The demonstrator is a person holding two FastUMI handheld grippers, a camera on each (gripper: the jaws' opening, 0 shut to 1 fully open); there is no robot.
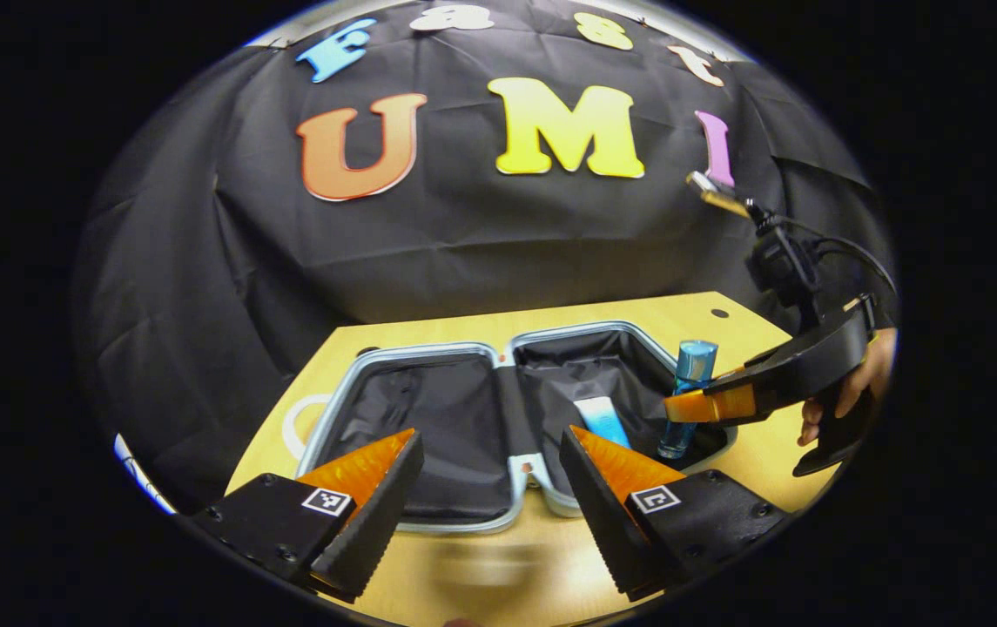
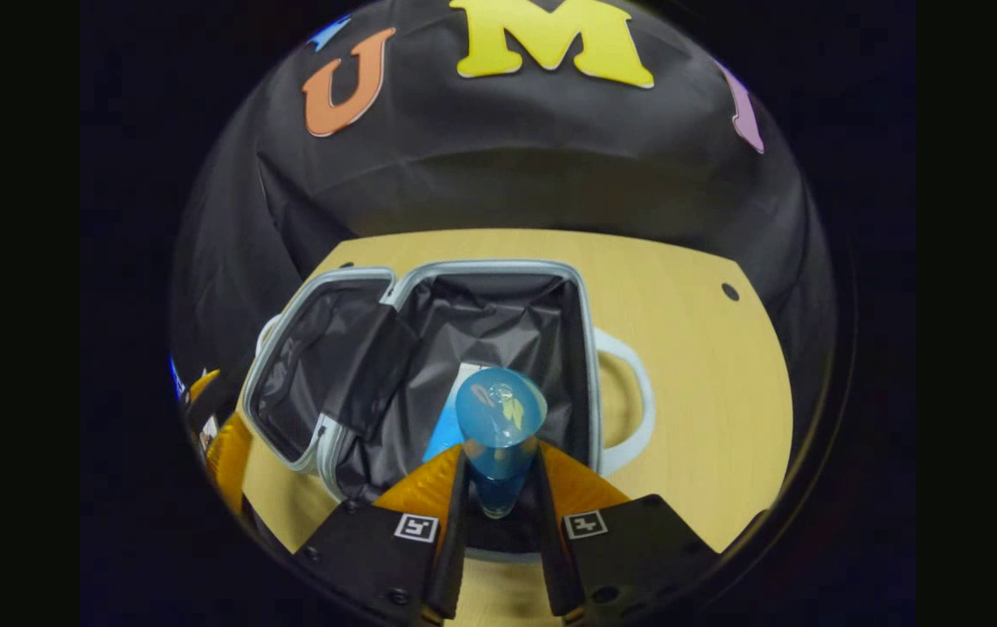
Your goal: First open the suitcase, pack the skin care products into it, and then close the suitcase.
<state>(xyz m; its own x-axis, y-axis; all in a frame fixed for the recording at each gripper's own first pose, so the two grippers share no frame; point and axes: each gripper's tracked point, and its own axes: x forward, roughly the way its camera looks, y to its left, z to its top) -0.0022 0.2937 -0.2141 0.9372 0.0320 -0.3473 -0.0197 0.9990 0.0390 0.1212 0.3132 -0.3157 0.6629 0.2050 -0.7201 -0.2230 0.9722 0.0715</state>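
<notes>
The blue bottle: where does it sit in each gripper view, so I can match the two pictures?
Left gripper view: the blue bottle stands upright at right of centre, inside the suitcase's right half, held by the right gripper.
Right gripper view: bottom centre, seen from above, clamped between the right gripper fingers.
Shared landmark: the open suitcase on the wooden table.

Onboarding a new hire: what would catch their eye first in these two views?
The open suitcase lying flat on the wooden table, both dark-lined halves showing. Next, the right gripper shut on an upright blue bottle over the right half, where a blue-and-white tube already lies. The left gripper hangs open at the near edge.
</notes>
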